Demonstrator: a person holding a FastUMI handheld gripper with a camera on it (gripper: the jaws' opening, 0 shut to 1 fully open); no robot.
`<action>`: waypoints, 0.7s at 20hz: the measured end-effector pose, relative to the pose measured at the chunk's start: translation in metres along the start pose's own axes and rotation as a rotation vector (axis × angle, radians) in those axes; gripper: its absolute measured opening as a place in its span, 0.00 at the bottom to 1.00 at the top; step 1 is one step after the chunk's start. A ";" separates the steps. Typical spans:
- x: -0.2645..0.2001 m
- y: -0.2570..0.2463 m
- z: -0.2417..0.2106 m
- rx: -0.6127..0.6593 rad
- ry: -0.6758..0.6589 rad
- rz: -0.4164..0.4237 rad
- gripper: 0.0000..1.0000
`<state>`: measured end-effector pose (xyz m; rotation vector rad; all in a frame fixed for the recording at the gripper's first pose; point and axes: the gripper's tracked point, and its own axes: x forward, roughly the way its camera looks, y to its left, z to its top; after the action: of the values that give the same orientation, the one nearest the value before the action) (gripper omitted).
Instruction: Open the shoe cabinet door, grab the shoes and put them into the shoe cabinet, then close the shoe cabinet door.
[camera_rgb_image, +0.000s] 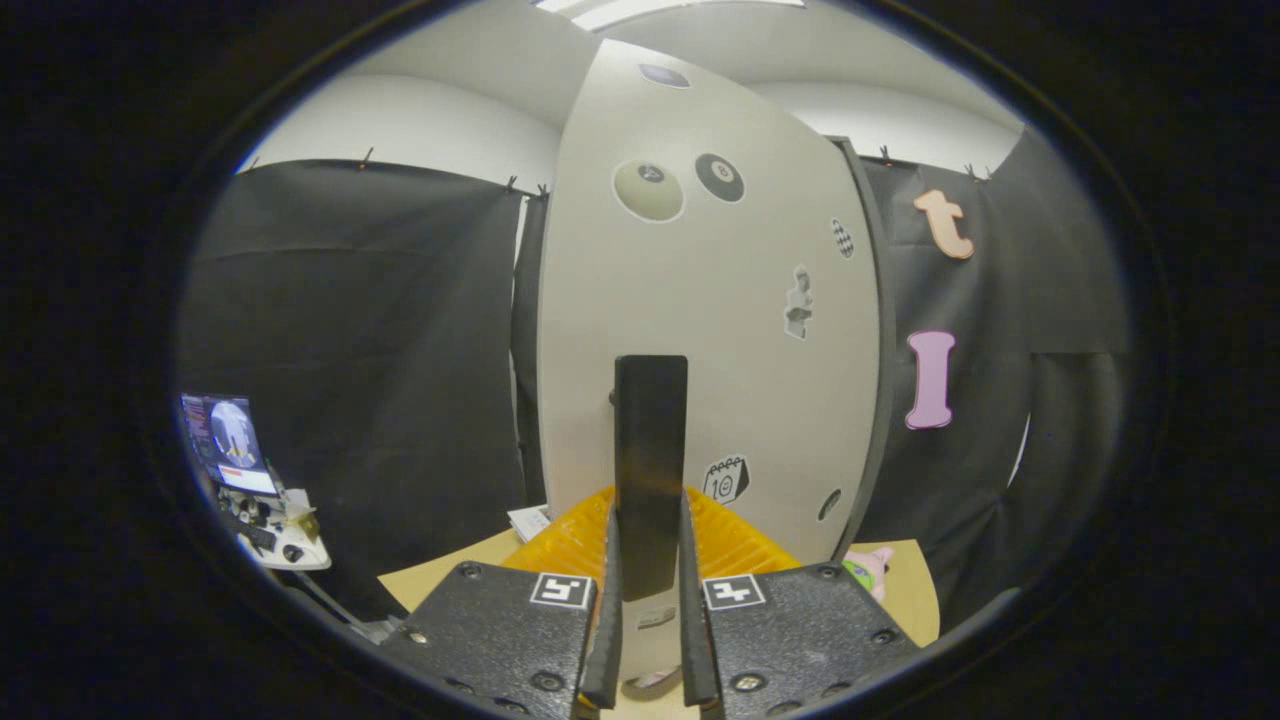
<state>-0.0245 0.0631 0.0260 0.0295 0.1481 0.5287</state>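
The shoe cabinet's pale door, dotted with stickers, stands upright straight ahead and very close. Its black vertical handle runs down between my two fingers. My gripper is shut on the handle's lower end, one black pad pressing on each side. A dark edge runs down the door's right side; I cannot tell how far the door is open. Beyond my right finger, at the foot of the door, a pink shoe lies on the tan tabletop.
A yellow-orange ribbed plastic piece sits at the door's base, just past my fingers. A white paper lies to its left. Far to the left, a small stand holds a lit screen and clutter. Black cloth walls surround the booth.
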 end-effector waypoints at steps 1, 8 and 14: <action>-0.008 -0.011 -0.002 -0.010 -0.001 -0.012 0.27; -0.052 -0.061 -0.008 -0.052 -0.002 -0.122 0.27; -0.077 -0.105 -0.010 -0.015 -0.018 -0.220 0.16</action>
<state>-0.0393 -0.0666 0.0192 0.0036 0.1276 0.3094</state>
